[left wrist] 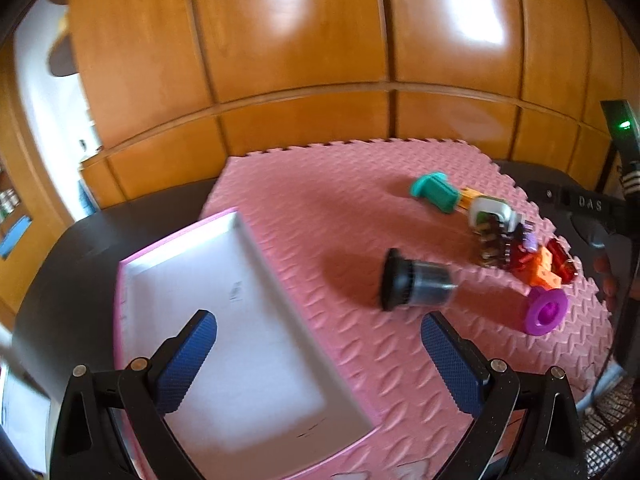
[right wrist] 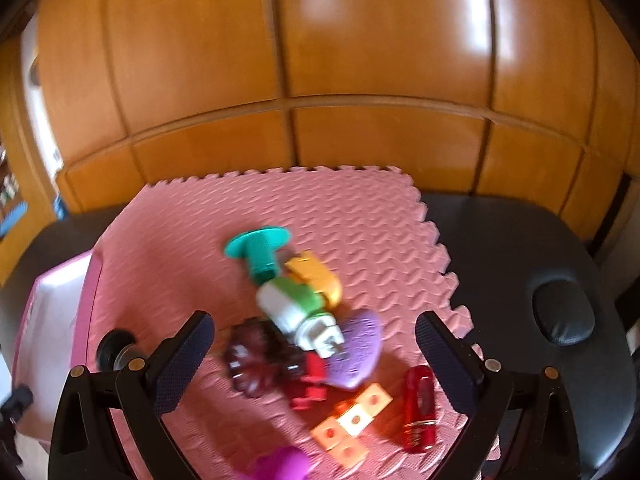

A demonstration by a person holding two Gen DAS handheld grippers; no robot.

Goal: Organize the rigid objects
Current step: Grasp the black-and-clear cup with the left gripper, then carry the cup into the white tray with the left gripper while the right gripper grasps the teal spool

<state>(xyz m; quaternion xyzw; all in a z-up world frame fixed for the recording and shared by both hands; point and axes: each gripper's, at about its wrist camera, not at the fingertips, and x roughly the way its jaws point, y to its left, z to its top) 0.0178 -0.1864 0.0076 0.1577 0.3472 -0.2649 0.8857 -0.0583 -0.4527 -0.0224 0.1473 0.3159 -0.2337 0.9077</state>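
A: Quick pass. Your left gripper (left wrist: pixel 318 344) has its jaws spread wide with nothing between them. It hangs over the seam where the pink-rimmed tray (left wrist: pixel 132 268) meets the pink foam mat (left wrist: pixel 320 208).

B: And the right?

A: Your right gripper (right wrist: pixel 314 346) is wide apart too and holds nothing. It sits above the toy pile, and the dark maroon flower piece (right wrist: pixel 252 364) lies just inside its left finger.

B: Where are the task pieces?

A: All on the mat; the tray's white floor is bare. From the left wrist view, a black-and-grey cylinder (left wrist: pixel 416 280) lies on its side, nearest to your left gripper and apart from the rest. A teal flanged peg (left wrist: pixel 434 190) sits at the far end of the pile, and a magenta spool (left wrist: pixel 546 312) at the near end.

B: Pile details?

A: In the right wrist view, a green-and-white block (right wrist: pixel 296 306) rests between the teal peg and a purple heart (right wrist: pixel 356 354), overlapping the heart. A yellow piece (right wrist: pixel 316 276) is beside it. Red brick (right wrist: pixel 310 382) touches the heart's lower edge. Orange cube chain (right wrist: pixel 352 420) lies near a red translucent cylinder (right wrist: pixel 418 408), just apart. The view is blurred, so finer contact I cannot tell.
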